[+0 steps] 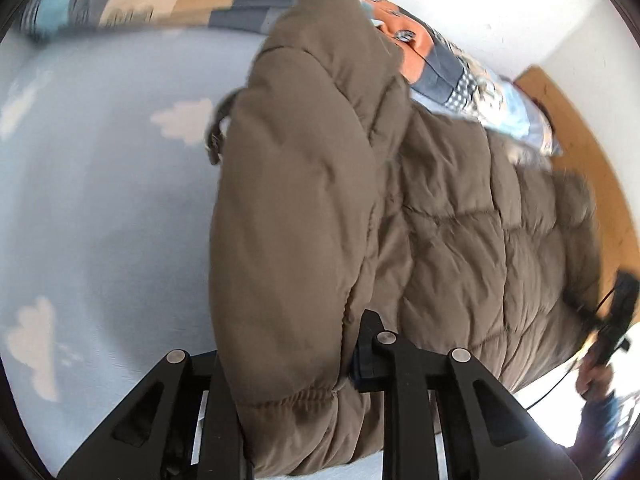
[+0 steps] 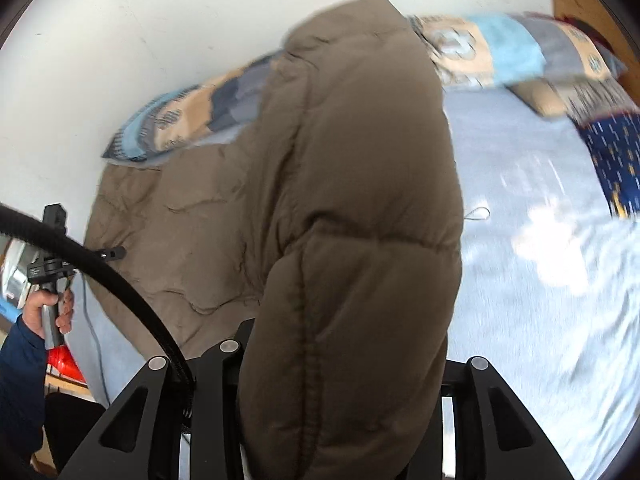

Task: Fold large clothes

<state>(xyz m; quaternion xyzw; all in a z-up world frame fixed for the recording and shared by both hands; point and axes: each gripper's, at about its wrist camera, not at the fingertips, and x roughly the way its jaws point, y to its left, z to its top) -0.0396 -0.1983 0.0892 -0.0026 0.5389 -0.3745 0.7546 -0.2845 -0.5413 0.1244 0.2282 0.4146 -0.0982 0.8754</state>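
The left claw (image 1: 288, 392) and right claw (image 2: 340, 400) each pinch a sleeve of the brown puffer jacket (image 1: 460, 240), which lies on the bed (image 1: 100, 220) toward 12 o'clock; probably both sleeves must next fold across its body.

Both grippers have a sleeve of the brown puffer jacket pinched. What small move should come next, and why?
Probably carry both sleeves inward and lay them across the jacket's body. The left gripper and right gripper each clamp a raised sleeve, while the puffer jacket lies flat on the bed sheet.
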